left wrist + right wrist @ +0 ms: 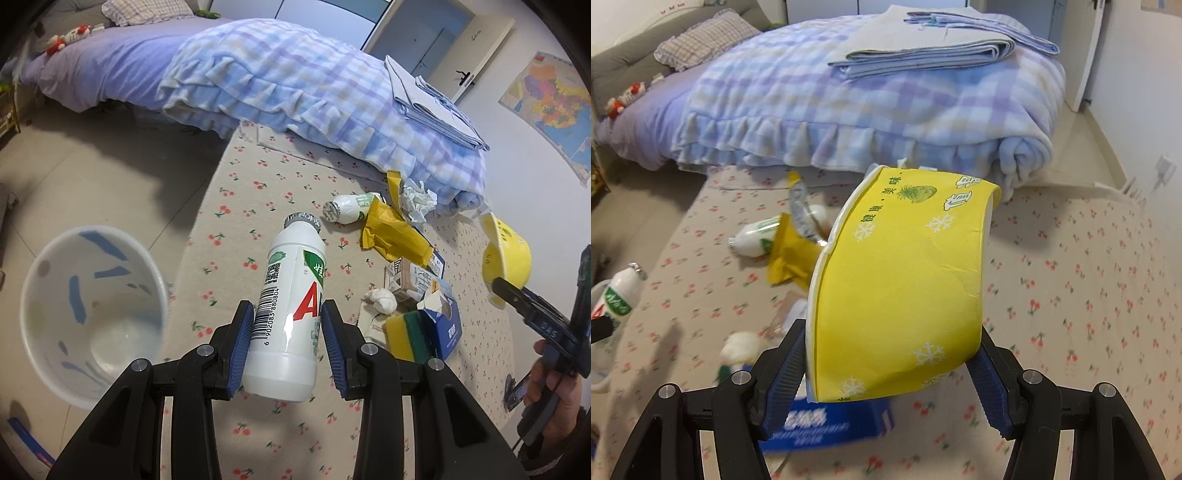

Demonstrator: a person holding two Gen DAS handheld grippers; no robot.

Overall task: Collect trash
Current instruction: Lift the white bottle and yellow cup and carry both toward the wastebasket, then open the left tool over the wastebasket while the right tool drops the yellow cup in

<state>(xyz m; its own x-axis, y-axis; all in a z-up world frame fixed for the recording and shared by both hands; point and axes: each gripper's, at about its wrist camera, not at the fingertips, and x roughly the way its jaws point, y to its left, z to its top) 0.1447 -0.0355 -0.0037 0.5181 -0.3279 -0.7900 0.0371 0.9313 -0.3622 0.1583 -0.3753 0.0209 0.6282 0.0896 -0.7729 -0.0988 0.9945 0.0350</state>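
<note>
We have the white bottle (286,317) clamped in the left gripper (288,345), off the rug; bin (92,325) sits left. Right gripper (886,373) pinches the yellow paper bowl (905,280). Carry each fully over the bin's mouth before opening, bottle first.

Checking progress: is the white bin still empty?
Empty, as far as visible: the white bin shows bare bottom, while the left gripper holds the bottle beside it.
</note>
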